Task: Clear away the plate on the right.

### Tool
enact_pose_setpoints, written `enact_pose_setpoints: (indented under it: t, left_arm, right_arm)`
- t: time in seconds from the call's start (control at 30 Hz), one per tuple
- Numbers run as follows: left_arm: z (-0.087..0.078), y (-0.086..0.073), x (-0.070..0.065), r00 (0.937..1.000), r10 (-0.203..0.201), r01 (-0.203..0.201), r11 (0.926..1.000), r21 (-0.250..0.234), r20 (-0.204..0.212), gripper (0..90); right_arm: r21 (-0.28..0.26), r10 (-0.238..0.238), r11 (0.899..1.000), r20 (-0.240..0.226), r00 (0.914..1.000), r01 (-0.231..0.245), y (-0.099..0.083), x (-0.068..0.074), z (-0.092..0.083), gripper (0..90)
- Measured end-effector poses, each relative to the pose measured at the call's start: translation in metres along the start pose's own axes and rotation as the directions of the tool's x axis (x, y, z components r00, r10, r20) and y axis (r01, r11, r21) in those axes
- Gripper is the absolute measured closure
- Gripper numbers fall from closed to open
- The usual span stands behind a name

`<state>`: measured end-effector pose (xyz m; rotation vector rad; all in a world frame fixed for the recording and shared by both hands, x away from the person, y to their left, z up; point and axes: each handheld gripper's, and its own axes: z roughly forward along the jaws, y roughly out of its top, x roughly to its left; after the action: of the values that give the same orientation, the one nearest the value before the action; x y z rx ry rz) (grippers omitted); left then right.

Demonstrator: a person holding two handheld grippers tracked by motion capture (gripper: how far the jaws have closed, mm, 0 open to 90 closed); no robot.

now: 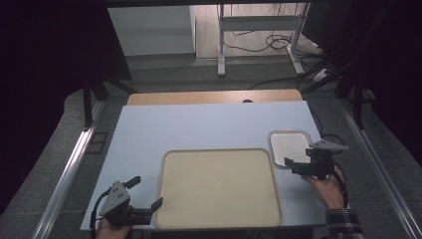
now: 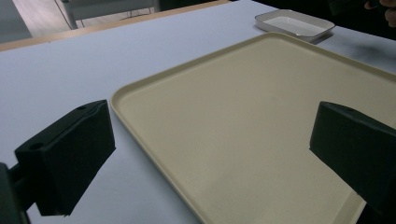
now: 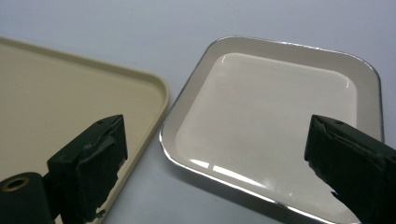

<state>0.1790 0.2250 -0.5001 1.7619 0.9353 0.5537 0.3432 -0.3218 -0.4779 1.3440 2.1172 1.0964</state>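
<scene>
The right gripper [image 1: 300,164] has its jaws wide apart and empty right at the near edge of the small white dish [image 1: 288,146], which sits just right of the big tan tray [image 1: 218,188], while the left gripper [image 1: 144,196], also apart and empty, waits far away.

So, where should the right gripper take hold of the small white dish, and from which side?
Probably the near rim of the white dish, from the person's side. It lies flat, so only its raised edge offers a hold. The right gripper is open over that edge; the beige tray crowds the left rim.
</scene>
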Motion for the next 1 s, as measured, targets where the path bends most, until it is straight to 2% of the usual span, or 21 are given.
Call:
enact_pose_setpoints:
  t: [0.43,0.7,0.83,1.0]
  left_arm:
    - [0.000,0.000,0.000,1.0000,-0.003,0.003,1.0000,0.000,0.000,0.0]
    - [0.000,0.000,0.000,1.0000,-0.002,0.002,1.0000,0.000,0.000,0.0]
    - [0.000,0.000,0.000,1.0000,-0.002,0.002,1.0000,0.001,-0.001,0.0]
    - [0.000,0.000,0.000,1.0000,-0.002,0.002,1.0000,0.001,-0.001,0.0]
  right_arm:
    - [0.044,0.029,0.999,0.021,0.9993,-0.030,0.009,-0.017,0.011,7.8]
    - [0.068,0.052,0.996,0.042,0.9977,-0.055,0.017,-0.027,0.015,15.0]
    - [0.075,0.074,0.994,0.059,0.9955,-0.078,0.021,-0.035,0.015,20.3]
    - [0.083,0.114,0.989,0.062,0.9915,-0.119,0.025,-0.048,0.016,21.9]
